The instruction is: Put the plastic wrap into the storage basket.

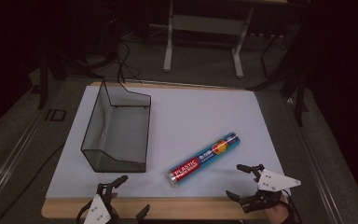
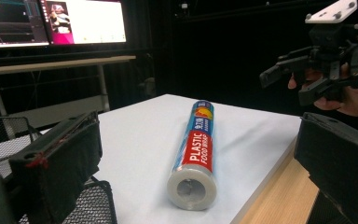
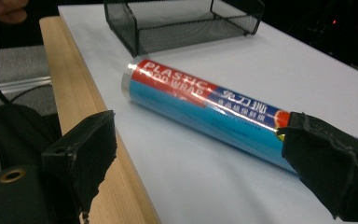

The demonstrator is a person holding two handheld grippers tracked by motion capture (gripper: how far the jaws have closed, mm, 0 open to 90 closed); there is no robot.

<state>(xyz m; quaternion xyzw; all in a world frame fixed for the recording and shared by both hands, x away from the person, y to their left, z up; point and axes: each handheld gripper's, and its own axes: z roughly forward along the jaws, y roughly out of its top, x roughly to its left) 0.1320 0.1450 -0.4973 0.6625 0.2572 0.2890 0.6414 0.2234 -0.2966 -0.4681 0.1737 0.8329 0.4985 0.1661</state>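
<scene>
From the high view, a roll of plastic food wrap (image 1: pixel 205 158) lies on its side on the white sheet covering the worktop (image 1: pixel 191 112), slanting from near the front edge up toward the right edge. A black wire-mesh tray (image 1: pixel 117 127) stands on the left half of the sheet, apart from the roll. The left gripper (image 1: pixel 129 196) sits at the front edge near the left corner, its jaws spread wide with nothing between them. The right gripper (image 1: pixel 242 181) is at the front edge toward the right corner, just right of the roll's near end, likewise released and empty, touching nothing.

In the left gripper view, the two black jaws stand far apart at the bottom corners. The roll (image 2: pixel 195 149) lies beyond them, its open cardboard end facing the camera, untouched. The right gripper (image 2: pixel 286 79) hangs above the worktop's edge, held by a hand (image 2: pixel 349 95), jaws parted.

In the right gripper view, the jaws gape wide; the roll (image 3: pixel 200 107) lies beyond them across the sheet near the wooden front edge. The mesh tray (image 3: pixel 182 23) stands behind it.
</scene>
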